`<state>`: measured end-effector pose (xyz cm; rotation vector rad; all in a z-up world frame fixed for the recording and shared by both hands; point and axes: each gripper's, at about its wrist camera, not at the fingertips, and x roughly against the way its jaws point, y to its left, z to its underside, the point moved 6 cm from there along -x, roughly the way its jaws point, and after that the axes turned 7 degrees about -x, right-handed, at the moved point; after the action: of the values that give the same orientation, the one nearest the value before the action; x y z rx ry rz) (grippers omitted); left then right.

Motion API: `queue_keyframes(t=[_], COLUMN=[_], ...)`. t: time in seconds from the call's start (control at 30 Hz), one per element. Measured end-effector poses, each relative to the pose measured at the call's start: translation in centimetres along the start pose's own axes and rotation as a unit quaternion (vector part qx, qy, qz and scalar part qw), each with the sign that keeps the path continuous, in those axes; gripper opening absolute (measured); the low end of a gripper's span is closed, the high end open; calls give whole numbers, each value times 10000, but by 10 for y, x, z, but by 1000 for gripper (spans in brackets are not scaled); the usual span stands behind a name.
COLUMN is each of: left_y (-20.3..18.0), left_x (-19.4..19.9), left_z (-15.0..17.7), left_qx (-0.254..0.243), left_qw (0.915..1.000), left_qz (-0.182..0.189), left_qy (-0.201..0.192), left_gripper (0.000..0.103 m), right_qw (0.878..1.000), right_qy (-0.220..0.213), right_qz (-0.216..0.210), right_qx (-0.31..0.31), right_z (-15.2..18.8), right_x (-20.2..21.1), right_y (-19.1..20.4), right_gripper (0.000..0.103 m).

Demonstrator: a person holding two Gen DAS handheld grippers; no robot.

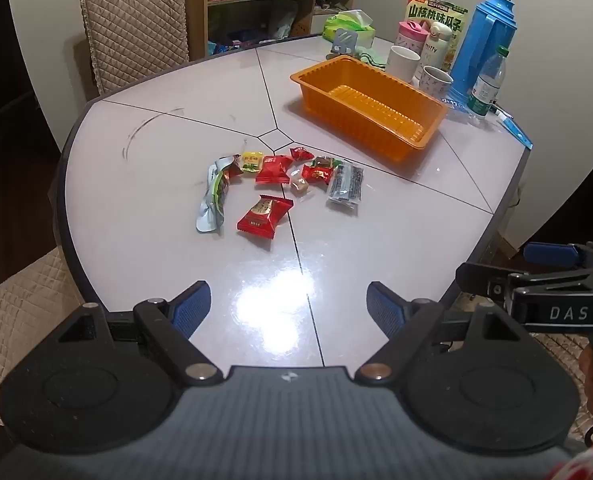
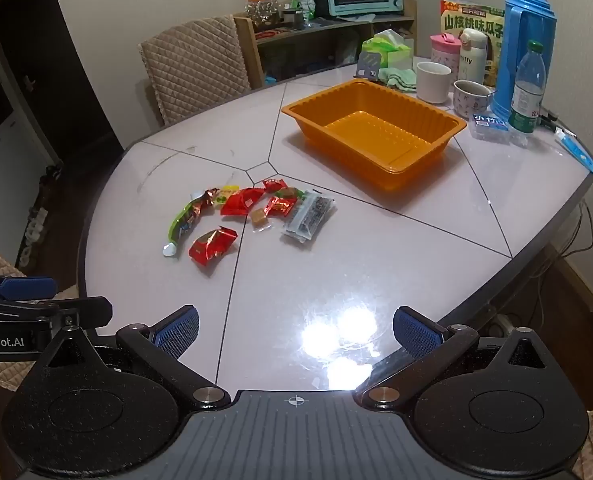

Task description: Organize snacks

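Left gripper (image 1: 288, 312) and right gripper (image 2: 296, 330) gape wide, empty; snacks (image 1: 280, 188) lie loose near the orange tray (image 1: 370, 104), apparently empty.

A pale glossy table (image 2: 376, 248), crossed by dark seams, carries an empty orange tray (image 2: 376, 136) toward the far side. Nearer lies a loose cluster of snacks (image 2: 256, 212) (mostly red wrappers). Along the far right edge stand two cups (image 2: 432, 80), a blue thermos (image 2: 524, 48), a water bottle (image 2: 528, 92) and a tissue pack (image 2: 388, 50).
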<state>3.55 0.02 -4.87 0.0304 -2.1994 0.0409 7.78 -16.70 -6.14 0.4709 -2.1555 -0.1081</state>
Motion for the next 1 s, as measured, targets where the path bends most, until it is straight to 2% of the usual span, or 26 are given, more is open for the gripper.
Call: queue_keyframes(t=[1.0], left_y=[3], left_x=[-1], left_z=[0], left_qx=[37], left_qw=[10000], left_qz=[12], left_qy=[-11], left_gripper=[84], right_qw=[10000], right_qy=[-8], right_qz=[8], right_qx=[22], right_z=[-2], right_x=[-1], right_y=[6], right_gripper=[103])
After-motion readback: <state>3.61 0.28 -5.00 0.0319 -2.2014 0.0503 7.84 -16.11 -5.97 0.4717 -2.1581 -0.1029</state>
